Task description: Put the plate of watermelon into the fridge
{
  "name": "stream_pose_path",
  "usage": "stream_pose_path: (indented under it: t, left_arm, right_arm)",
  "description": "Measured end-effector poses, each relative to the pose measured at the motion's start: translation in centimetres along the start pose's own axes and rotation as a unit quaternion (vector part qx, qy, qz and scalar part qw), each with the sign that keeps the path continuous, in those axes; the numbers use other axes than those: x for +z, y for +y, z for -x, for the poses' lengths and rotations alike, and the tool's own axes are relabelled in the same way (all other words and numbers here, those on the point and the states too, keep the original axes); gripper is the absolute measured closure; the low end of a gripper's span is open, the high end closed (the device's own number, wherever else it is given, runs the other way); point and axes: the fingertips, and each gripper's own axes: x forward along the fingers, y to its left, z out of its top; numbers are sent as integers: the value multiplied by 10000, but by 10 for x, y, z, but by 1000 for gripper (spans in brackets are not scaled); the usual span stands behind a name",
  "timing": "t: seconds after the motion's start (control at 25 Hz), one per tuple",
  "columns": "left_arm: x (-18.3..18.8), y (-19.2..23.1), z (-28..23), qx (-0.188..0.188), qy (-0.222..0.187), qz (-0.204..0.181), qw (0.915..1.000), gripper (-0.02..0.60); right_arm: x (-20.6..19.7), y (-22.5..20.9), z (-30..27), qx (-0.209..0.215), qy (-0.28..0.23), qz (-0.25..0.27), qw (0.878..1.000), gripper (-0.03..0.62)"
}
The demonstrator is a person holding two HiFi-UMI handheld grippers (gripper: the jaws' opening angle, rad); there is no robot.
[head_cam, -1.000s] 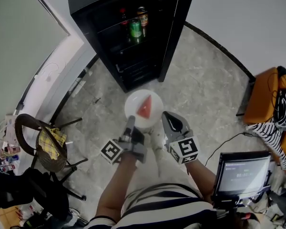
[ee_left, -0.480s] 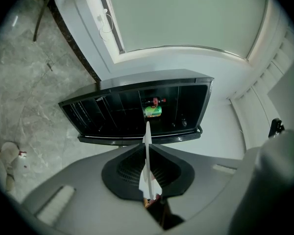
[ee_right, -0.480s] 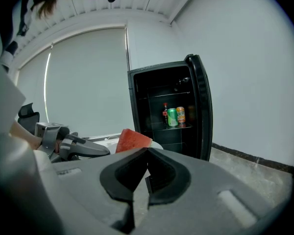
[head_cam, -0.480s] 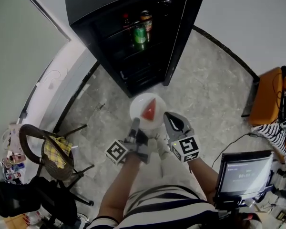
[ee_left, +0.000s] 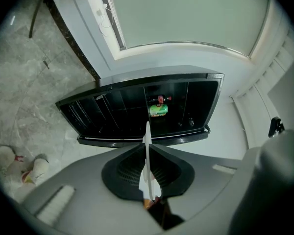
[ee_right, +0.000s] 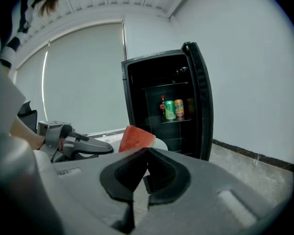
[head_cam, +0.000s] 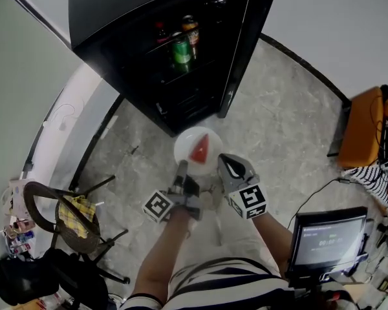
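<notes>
Fridge (head_cam: 116, 18) fills more of the head view than a second ago: the person has carried the plate (head_cam: 183, 148) up to the open door (head_cam: 246, 37). The plate is held over the floor (head_cam: 278, 121) in front of the lower shelves, not yet inside, so insertion looks next.

Left gripper (head_cam: 181, 168) is clamped on the plate's near rim. Right gripper (head_cam: 229, 165) is closed on nothing, just beside the plate.

- **Plate:** thin, white, round, smooth. It is pinched on one side only, so it could tip.
- **Watermelon (head_cam: 200, 149):** red triangular wedge, lying loose.
- **Fridge:** glossy black box, with cans (head_cam: 181, 49) on a shelf.
- **Floor:** grey veined stone.
</notes>
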Motion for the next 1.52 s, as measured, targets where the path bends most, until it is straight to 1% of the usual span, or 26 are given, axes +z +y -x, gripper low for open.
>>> stream_pose_path:
  t: [0.2, 0.36, 0.56, 0.88, 1.32, 1.52]
  left_arm:
    - [5, 5, -20, -76, -194, 9, 9998, 568]
    - [3, 14, -37, -172, -299, -2, 9994, 568]
    - [0, 36, -57, -166, -401, 64, 9990, 568]
    - [4, 76, -79, -152, -571, 40, 9982, 568]
    - [26, 116, -109, -338, -986, 103, 9945, 568]
    - [34, 132, -128, -409, -1080, 126, 9932, 568]
  right_arm:
    - [0, -13, -19, 105, -16, 94, 9999, 597]
    - [-7, -30, -30, 93, -54, 161, 9998, 597]
    - [-23, -53, -49, 95, -46, 185, 9998, 597]
    - [-43, -71, -76, 149, -231, 125, 9995, 597]
    - [-72, -90, -113, 252, -365, 162, 9989, 597]
    - [-82, -104, -131, 252, -431, 143, 9987, 597]
